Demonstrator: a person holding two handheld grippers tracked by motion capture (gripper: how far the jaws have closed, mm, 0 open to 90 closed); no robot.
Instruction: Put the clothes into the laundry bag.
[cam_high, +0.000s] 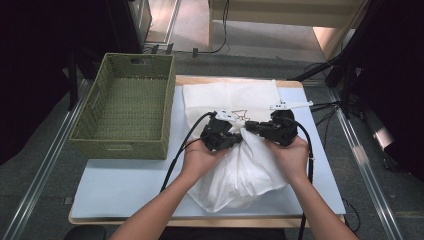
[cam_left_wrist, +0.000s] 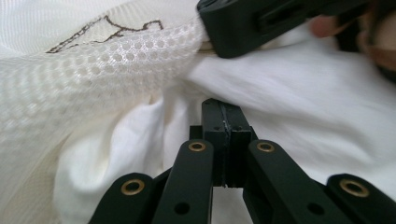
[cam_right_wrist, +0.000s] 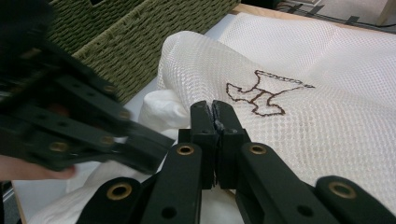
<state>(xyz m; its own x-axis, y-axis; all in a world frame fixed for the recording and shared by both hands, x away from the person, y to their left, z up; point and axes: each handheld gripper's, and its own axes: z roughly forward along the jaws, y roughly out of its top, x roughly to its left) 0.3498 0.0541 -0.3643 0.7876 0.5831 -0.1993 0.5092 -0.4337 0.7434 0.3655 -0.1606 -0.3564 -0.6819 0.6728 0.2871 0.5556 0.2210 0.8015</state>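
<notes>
White cloth (cam_high: 240, 170) lay half inside the mesh bag (cam_high: 230, 97), both shut grippers, left (cam_high: 235, 136) and right (cam_high: 251, 127), apparently pinching the mouth's fabric to gather it.

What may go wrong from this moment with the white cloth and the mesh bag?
Both grippers, left gripper and right gripper, meet at one bunched spot of the white cloth; a pull apart might tear or drop it. The mesh bag lies loose, so it could slide toward the green basket.
</notes>
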